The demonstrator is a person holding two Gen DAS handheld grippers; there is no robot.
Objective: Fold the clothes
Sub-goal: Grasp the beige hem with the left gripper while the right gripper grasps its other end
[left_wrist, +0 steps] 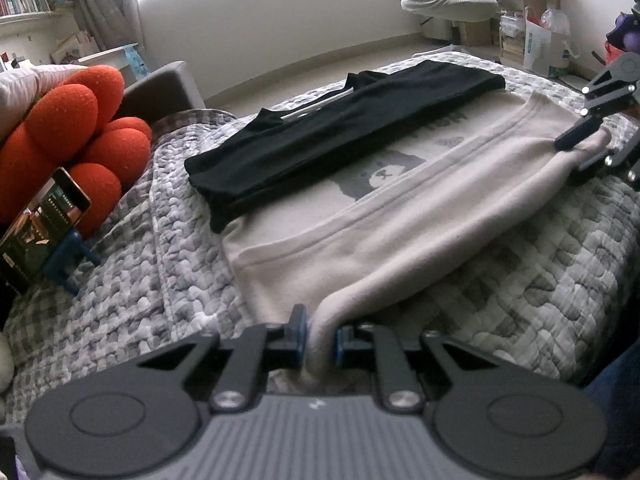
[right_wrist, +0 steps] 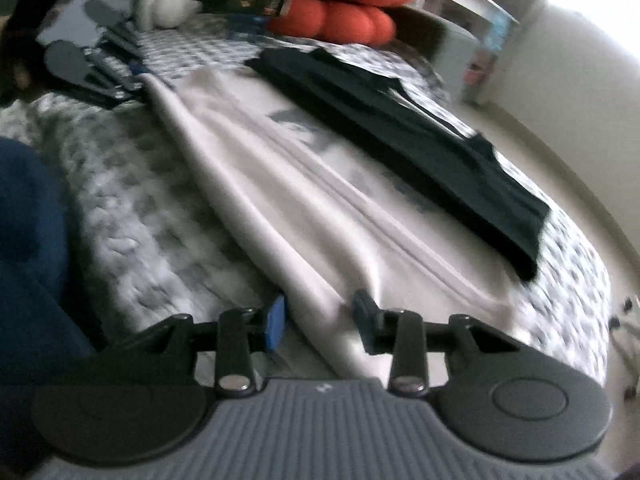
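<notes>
A cream sweatshirt [left_wrist: 400,216] [right_wrist: 320,200] with a grey bear print lies spread on the quilted bed. A folded black garment [left_wrist: 340,120] [right_wrist: 420,128] rests across its far side. My left gripper [left_wrist: 320,332] [right_wrist: 138,80] is shut on a pinched ridge of the cream cloth at the near edge. My right gripper [right_wrist: 320,316] [left_wrist: 582,152] straddles the other end of the same folded edge. Its jaws stand apart with the cloth between them, the blue pad [right_wrist: 276,320] beside the fold. The right wrist view is blurred.
The grey-and-white quilt [left_wrist: 520,300] covers the bed. A red knotted cushion [left_wrist: 80,128], a phone on a blue stand [left_wrist: 40,224] and a white plush [right_wrist: 168,4] sit at one end. A blue-clad leg [right_wrist: 28,260] is close by. Beyond are the floor, an office chair [left_wrist: 448,0] and boxes.
</notes>
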